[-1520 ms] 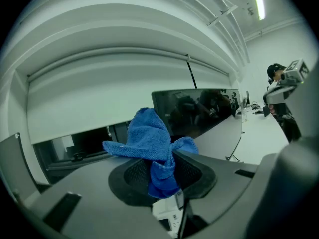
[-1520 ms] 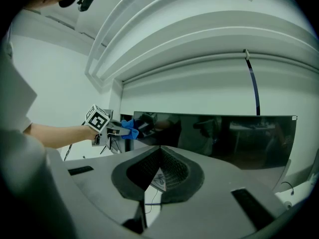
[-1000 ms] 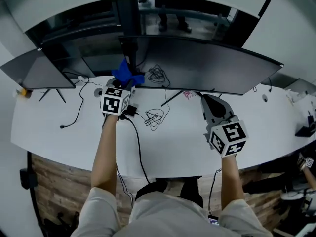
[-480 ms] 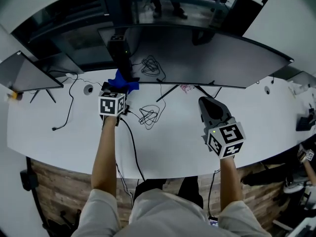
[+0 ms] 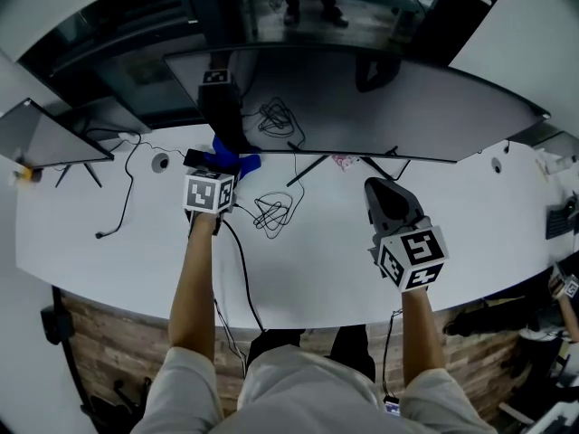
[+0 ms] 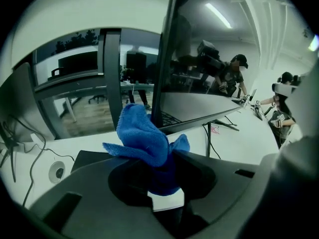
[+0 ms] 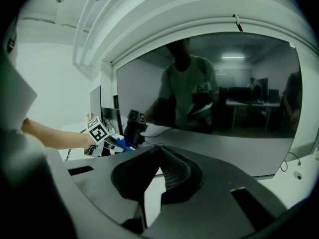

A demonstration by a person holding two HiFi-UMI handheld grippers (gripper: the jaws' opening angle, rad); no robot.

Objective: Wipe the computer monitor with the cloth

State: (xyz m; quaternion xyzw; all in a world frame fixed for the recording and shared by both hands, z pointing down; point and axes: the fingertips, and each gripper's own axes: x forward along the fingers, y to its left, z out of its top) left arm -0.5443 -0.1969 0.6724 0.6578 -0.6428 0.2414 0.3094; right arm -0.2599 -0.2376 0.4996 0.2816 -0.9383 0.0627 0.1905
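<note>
A white tabletop [image 5: 317, 269] stands over a wood-plank floor [image 5: 99, 328]. Behind it runs what seems to be a dark-framed glass partition [image 6: 75, 78], with white walls [image 5: 529, 34] either side.

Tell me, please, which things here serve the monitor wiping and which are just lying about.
In the job: blue cloth, left gripper shut on it, big monitor.
Lying about: tangled cables, side monitor, right gripper shut and empty.

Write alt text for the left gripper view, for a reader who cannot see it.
The left gripper holds a bunched blue cloth in its jaws, close to the dark monitor's lower edge. A white desk lies below.
</note>
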